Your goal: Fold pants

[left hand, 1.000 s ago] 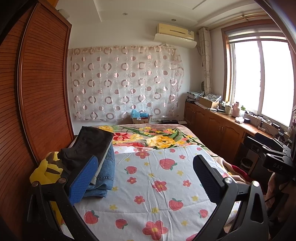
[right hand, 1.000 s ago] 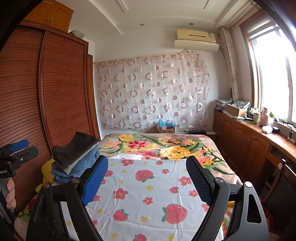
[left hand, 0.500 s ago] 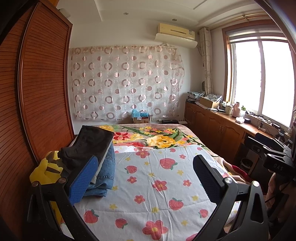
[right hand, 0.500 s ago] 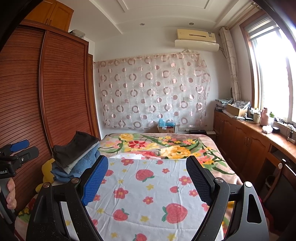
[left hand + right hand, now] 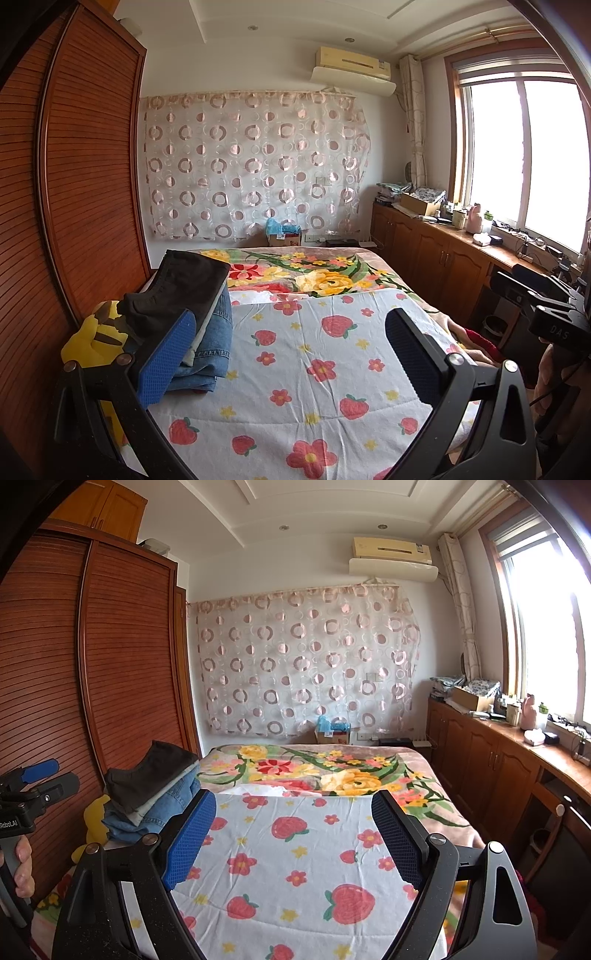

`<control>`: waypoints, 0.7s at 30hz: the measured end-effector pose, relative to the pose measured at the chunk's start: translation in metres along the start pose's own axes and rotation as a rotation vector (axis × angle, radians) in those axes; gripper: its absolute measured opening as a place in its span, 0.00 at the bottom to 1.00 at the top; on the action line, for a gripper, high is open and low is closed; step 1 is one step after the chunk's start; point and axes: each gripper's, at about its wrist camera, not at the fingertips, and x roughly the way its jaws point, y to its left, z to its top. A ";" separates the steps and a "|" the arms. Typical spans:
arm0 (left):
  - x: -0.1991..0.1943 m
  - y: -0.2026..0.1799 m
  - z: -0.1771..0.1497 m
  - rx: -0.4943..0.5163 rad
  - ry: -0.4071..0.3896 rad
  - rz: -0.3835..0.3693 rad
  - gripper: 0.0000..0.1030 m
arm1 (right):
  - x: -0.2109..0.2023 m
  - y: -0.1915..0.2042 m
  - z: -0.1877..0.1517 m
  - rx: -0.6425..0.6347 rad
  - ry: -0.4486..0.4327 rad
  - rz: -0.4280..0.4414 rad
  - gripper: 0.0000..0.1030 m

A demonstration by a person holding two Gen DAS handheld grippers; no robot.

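blue-padded left gripper (image 5: 288, 350) and right gripper (image 5: 291, 838) gape empty; left pad hides stacked pants (image 5: 207, 314).

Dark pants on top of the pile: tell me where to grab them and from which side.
Judging by the pose, take the dark pants at the near bunched end, coming from the open bed side with the left gripper. The wardrobe blocks the far side.

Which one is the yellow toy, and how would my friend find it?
Start at the big brown wardrobe left of the bed. At its foot sits a pile of folded pants, dark on top, blue jeans below. The yellow toy is squeezed between pile and wardrobe: the only bright yellow, plump thing with dark stripes.
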 end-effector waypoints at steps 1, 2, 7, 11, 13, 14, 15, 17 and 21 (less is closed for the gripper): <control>0.000 0.000 0.001 -0.002 0.000 0.000 1.00 | 0.000 0.000 0.000 0.000 0.000 0.000 0.85; -0.001 0.000 0.001 -0.002 0.000 0.000 1.00 | 0.000 0.000 0.000 -0.001 -0.001 -0.001 0.85; -0.001 0.000 0.001 -0.003 -0.001 0.001 1.00 | 0.000 0.000 0.000 0.000 0.000 -0.001 0.85; -0.001 0.000 0.001 -0.002 -0.001 0.000 1.00 | 0.000 0.000 0.000 -0.001 -0.001 -0.001 0.85; -0.001 -0.001 0.000 0.000 -0.005 0.001 1.00 | 0.000 0.000 0.000 -0.001 -0.001 0.000 0.85; -0.001 -0.001 0.000 -0.001 -0.005 0.001 1.00 | 0.000 0.000 0.000 -0.002 -0.001 -0.002 0.85; -0.001 -0.001 0.000 -0.001 -0.004 0.001 1.00 | 0.000 0.000 0.000 -0.001 -0.001 -0.002 0.85; -0.001 -0.001 0.000 -0.001 -0.004 0.000 1.00 | 0.000 0.000 0.000 -0.001 0.000 0.000 0.85; -0.003 -0.002 0.001 -0.002 -0.007 -0.003 1.00 | -0.001 -0.001 0.000 -0.001 -0.001 -0.001 0.85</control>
